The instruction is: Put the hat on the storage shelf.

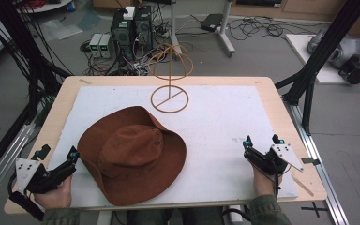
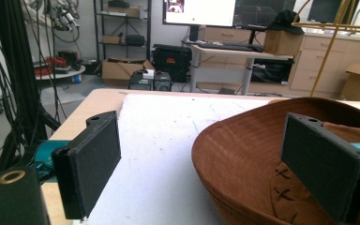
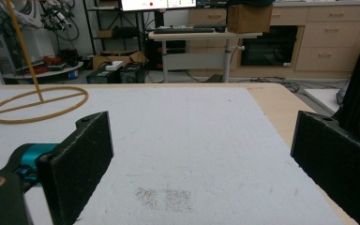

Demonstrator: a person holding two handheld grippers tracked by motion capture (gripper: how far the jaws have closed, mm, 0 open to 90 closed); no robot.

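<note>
Cables, computer boxes and desk legs crowd the grey floor beyond a pale wooden table (image 1: 70, 89) topped with a white sheet (image 1: 215, 117). On the sheet lies a brown hat (image 1: 131, 154), brim down and crown up, toward the person's side of the table and left of its middle. Behind the hat, near the far edge of the sheet, stands a thin wooden hat stand (image 1: 169, 79): a flat ring base, an upright rod and a wire dome on top, well apart from the hat.

Just left of the hat, the left gripper (image 1: 73, 154) rests at the sheet's near left corner, held by the person's left hand (image 1: 54, 194). In the left gripper view its jaws stand wide apart with nothing between them; the hat's brim (image 2: 243, 159) reaches partly behind the right-hand jaw, and whether it touches cannot be told.

Well to the right of the hat, the right gripper (image 1: 247, 145) sits low over the sheet's near right part, held by the right hand (image 1: 262, 180). In the right gripper view its jaws are likewise spread wide, bare sheet showing between them, with the stand's ring base (image 3: 37, 104) off to the left.
</note>
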